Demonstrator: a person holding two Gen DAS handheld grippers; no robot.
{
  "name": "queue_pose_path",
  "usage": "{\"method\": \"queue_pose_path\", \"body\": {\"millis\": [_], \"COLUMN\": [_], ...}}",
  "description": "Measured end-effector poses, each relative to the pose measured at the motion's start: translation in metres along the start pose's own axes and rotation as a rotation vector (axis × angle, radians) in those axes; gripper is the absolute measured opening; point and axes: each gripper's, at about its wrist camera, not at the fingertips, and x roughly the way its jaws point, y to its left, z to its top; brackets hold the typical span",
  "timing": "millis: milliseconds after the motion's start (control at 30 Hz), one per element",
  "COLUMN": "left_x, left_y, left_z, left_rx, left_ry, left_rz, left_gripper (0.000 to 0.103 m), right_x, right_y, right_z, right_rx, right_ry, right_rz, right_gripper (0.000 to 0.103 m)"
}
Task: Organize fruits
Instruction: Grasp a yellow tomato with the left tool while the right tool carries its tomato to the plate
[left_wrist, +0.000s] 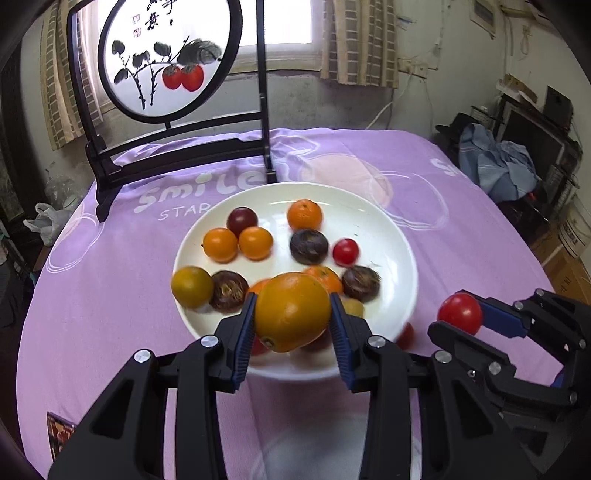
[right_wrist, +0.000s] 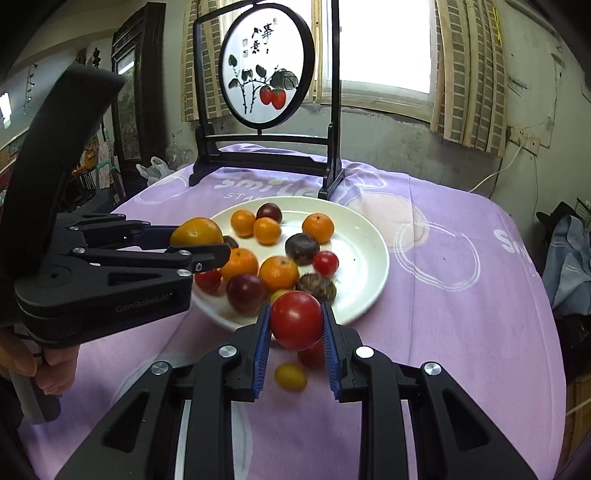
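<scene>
Your left hand-held gripper (left_wrist: 292, 322) is clamped on one large orange fruit (left_wrist: 293, 311), both blue pads pressed to its sides, and it holds the fruit above the near rim of the white plate (left_wrist: 384, 236). In your right wrist view the same left hand-held gripper (right_wrist: 207, 246) comes in from the left edge with that orange fruit (right_wrist: 196, 232) over the plate's left side.

On the plate, going left to right in the left wrist view, you have one yellow-green tomato (left_wrist: 191, 287) at the left rim, one dark brown wrinkled fruit (left_wrist: 229, 291) touching it, two small orange tomatoes (left_wrist: 220, 244) side by side, one dark purple tomato (left_wrist: 242, 220) just behind them, one tangerine (left_wrist: 304, 214) toward the far side, a second brown wrinkled fruit (left_wrist: 308, 246) near the centre, one small red cherry tomato (left_wrist: 345, 252) beside it, and a third brown wrinkled fruit (left_wrist: 361, 283). More fruit sits hidden behind the held orange, so the full count cannot be told from that view.

Your right hand-held gripper (right_wrist: 296, 320) is closed on one red tomato (right_wrist: 295, 320), held above the purple cloth on the surface (right_wrist: 461, 314), just near of the plate's rim. Below it, on the cloth, lie one small yellow tomato (right_wrist: 290, 376) and one red tomato (right_wrist: 312, 355), partly hidden.
</scene>
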Motion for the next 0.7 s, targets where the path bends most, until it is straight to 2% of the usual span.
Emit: {"method": "queue_pose_path", "body": {"millis": [333,367,433,467,533,700], "left_x": [0.045,0.048,0.046,0.042,0.032,0.010], "left_y": [0.009,0.011,0.012,0.013,0.013,0.020], "left_z": [0.024,0.025,0.026,0.025,0.023,0.010], "left_rx": [-0.054,-0.067,-0.087,-0.087,-0.069,-0.078], "left_ry": [0.040,0.046,0.034,0.016,-0.018,-0.034], "left_rz": [0.004,0.004,0.027,0.049,0.071,0.075], "left_gripper": [0.038,0.039,0.064,0.068,0.072,0.076], "right_x": [0.059,0.062,0.062,0.059,0.053,0.028], "right_y": [-0.005,-0.007,-0.011,-0.014,-0.019,-0.029], "right_z": [0.013,0.014,0.012,0.009,0.004,-0.011], "right_rx": [0.046,0.057,0.085,0.097,0.109,0.107], "right_ry": [0.059,0.059,0.052,0.047,0.046,0.039], "right_rz": [0.011,0.033,0.054,0.057,0.062,0.041], "right_gripper": [0.029,0.041,0.058,0.058,0.058,0.058]}}
